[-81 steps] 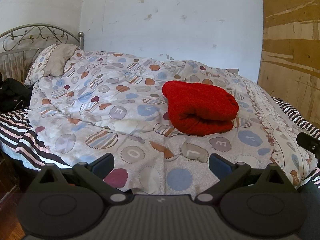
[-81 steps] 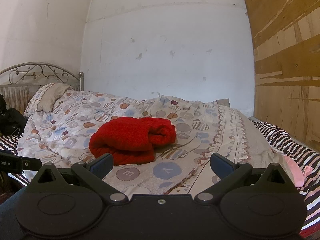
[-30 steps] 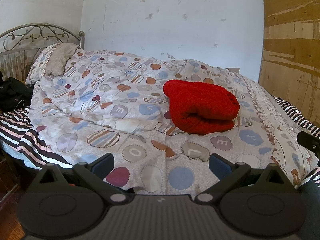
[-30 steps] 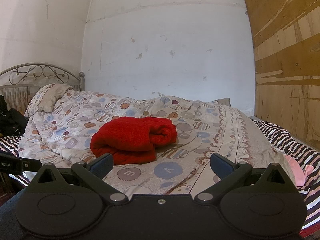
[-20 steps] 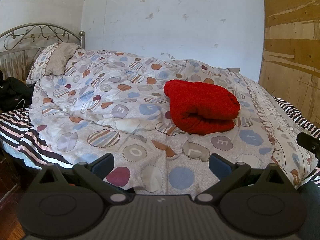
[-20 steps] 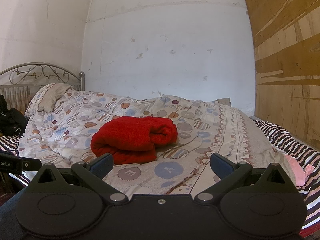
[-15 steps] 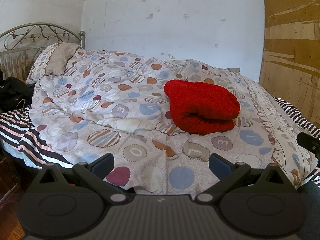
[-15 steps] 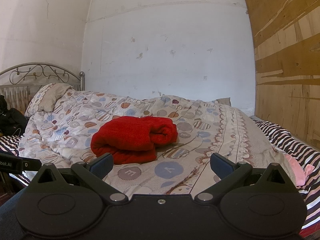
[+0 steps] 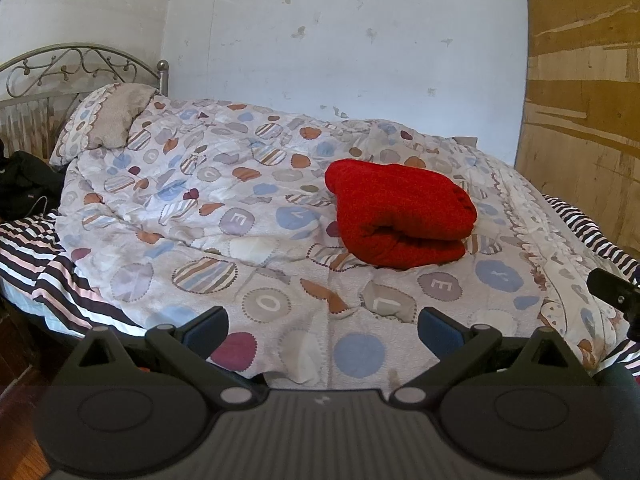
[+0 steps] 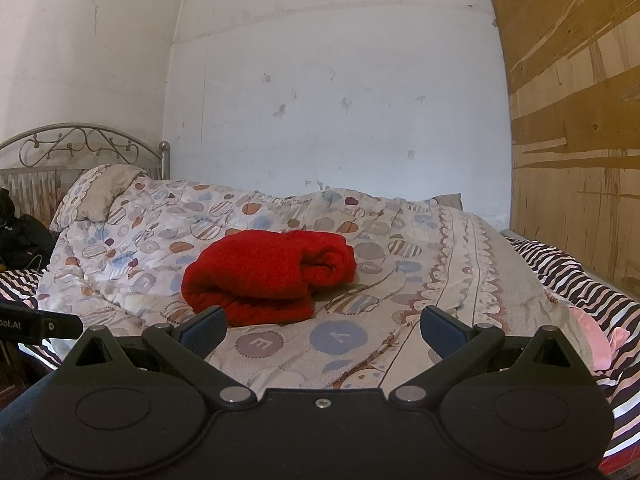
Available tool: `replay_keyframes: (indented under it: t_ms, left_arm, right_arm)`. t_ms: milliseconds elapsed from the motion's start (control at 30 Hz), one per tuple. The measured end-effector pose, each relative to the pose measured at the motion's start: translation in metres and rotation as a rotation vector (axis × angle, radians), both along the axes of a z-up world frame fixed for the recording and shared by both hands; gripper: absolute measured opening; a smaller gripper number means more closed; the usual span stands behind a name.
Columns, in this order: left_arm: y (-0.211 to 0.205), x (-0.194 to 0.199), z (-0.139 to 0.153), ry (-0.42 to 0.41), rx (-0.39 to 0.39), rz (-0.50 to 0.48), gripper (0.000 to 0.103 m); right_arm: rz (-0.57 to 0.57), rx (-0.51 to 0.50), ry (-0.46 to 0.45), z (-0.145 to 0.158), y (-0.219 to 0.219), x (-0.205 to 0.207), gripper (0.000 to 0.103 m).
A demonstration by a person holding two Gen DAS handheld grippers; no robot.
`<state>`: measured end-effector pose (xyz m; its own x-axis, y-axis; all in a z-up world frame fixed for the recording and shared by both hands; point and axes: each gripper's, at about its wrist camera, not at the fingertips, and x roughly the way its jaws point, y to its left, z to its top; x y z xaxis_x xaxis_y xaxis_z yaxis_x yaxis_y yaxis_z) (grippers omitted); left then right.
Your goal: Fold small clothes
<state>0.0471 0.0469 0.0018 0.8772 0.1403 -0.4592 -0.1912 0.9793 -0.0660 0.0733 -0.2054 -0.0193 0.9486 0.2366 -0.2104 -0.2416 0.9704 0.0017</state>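
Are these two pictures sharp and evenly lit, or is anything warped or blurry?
Left wrist view: sharp, soft even daylight; the folded red fleece garment casts little shadow; fisheye bends the brown wooden panel wall. Right wrist view: equally sharp, dimmer, corners vignetted black.

A bed (image 9: 120,292) with a scrolled metal headboard (image 9: 76,68) stood against a scuffed white wall (image 9: 340,40), spread with a quilt (image 9: 224,208) printed in coloured circles over a striped sheet (image 9: 36,256). A patterned pillow (image 10: 96,190) leaned at the headboard, a dark bundle (image 9: 24,188) lay beside it, and streaked plywood panelling (image 10: 576,128) covered the right-hand wall.
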Motion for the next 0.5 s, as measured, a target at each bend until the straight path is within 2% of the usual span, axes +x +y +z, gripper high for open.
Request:
replay_keyframes:
  t_ms: [267, 500]
  left_arm:
    - [-0.0072, 0.0018, 0.0007, 0.032, 0.02, 0.044, 0.103]
    - [-0.009, 0.0013, 0.0027, 0.022, 0.029, 0.025, 0.103]
  right_arm:
    - [0.0, 0.0, 0.004, -0.0033, 0.0019, -0.0019, 0.103]
    - [0.001, 0.0, 0.006, -0.0053, 0.0015, -0.0025, 0.103]
